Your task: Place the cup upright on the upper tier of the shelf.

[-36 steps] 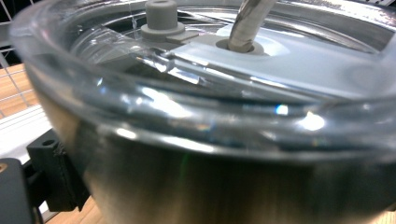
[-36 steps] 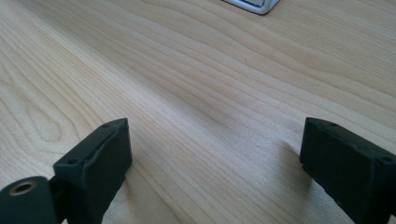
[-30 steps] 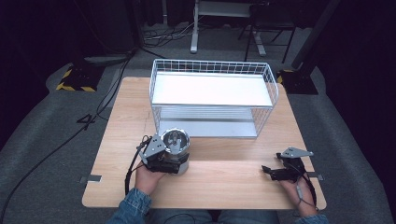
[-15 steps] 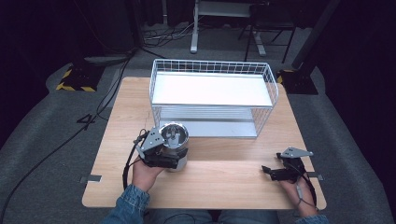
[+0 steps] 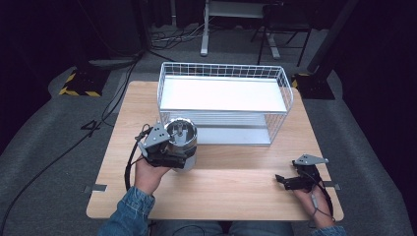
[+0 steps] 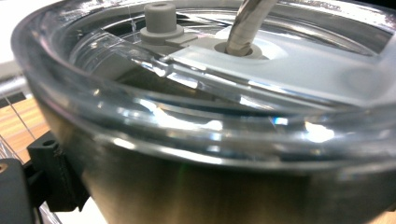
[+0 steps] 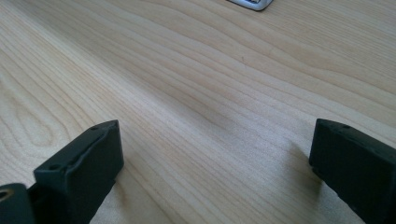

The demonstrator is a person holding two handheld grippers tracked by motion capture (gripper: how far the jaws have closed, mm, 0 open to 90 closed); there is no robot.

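Wooden table [image 5: 236,182], left tongs [image 5: 169,152] carried tumbler [image 5: 181,140] nearer rack [image 5: 223,105]

12 o'clock: white wire basket [image 5: 280,105] blocks my reach | 9 o'clock: steel tumbler with clear lid [image 5: 181,142] | centre: bare wooden table [image 5: 236,182] open

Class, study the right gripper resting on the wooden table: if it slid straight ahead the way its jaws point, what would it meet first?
Probably nothing soon: the right gripper points left across the bare wooden table; the steel tumbler lies farther off, depth unclear.
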